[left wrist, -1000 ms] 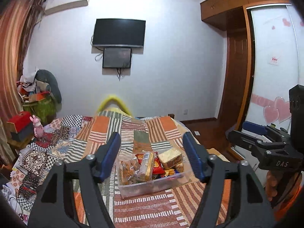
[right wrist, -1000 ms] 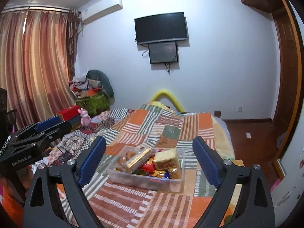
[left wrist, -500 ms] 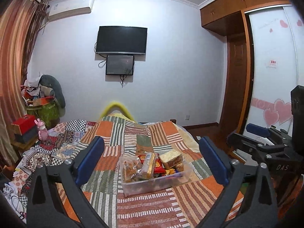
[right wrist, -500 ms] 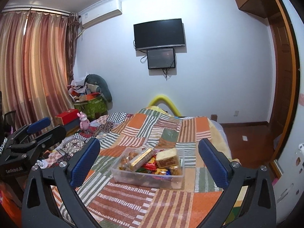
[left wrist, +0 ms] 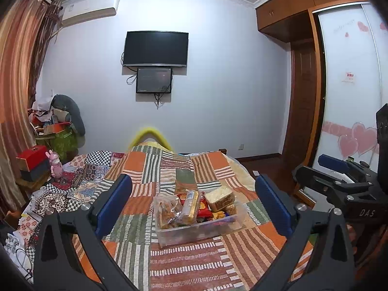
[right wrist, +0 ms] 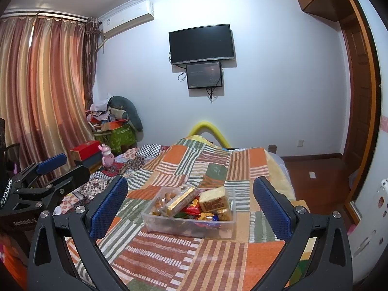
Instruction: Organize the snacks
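Note:
A clear plastic bin (left wrist: 169,235) full of snack packets stands on the patchwork bedspread; it also shows in the right wrist view (right wrist: 155,219). In it lie a long golden biscuit pack (right wrist: 183,200), a wrapped cake block (right wrist: 214,200) and a bag of cookies (left wrist: 167,209). My left gripper (left wrist: 193,203) is wide open and empty, held back from the bin. My right gripper (right wrist: 190,205) is wide open and empty, also short of the bin. Each gripper shows at the edge of the other's view.
The striped patchwork bedspread (right wrist: 194,254) covers the bed. A pink bunny toy (right wrist: 106,156) and a red box (right wrist: 86,148) sit at the left. A wardrobe with sliding doors (left wrist: 349,97) stands on the right. A TV (left wrist: 156,48) hangs on the far wall.
The left gripper's jaws have opened wider over the last second. Both cameras have tilted up and pulled back slightly, so the bin sits lower and smaller.

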A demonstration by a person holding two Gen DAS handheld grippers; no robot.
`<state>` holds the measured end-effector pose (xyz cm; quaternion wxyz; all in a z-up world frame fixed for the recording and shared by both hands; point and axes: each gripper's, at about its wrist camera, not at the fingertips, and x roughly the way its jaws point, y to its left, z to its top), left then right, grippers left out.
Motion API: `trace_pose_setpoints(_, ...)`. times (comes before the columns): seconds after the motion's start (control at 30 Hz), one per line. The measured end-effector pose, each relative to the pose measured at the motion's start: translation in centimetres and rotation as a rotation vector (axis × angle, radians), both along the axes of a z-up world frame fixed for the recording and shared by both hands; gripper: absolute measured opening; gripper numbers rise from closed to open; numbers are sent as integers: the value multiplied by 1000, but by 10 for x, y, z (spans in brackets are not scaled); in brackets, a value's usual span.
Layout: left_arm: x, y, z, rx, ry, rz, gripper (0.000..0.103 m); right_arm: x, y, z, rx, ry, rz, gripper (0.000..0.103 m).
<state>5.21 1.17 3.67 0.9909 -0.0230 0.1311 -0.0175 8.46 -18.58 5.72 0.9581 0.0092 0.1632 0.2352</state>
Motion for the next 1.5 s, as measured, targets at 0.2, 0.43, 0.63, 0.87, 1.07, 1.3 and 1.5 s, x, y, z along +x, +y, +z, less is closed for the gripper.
trace_pose_setpoints(0.2, 1, -2, -1, 1, 7, 2, 103, -1, 0, 0, 2, -6, -3, 103)
trace_pose_setpoints(0.43, 3, -2, -2, -1, 9, 0, 103, -2, -1, 1, 0, -5, -5, 103)
trace_pose_setpoints(0.63, 4, -2, -2, -9, 14, -3, 103, -4, -1, 2, -7, -12, -9, 103)
trace_pose_setpoints(0.87, 5, -1, -2, -12, 16, -4, 103, -9, 0, 3, -31, -34, -24, 103)
trace_pose_setpoints(1.07, 2, -3, -3, -7, 9, -16, 103, -9, 0, 3, -31, -36, -24, 103)
trace_pose_setpoints(1.3, -1, -2, -2, -19, 10, -26, 103, -12, 0, 7, -24, -40, -27, 103)
trace_pose_setpoints(1.5, -3, -2, -1, -24, 7, -24, 103, -13, -1, 6, -22, -40, -26, 103)
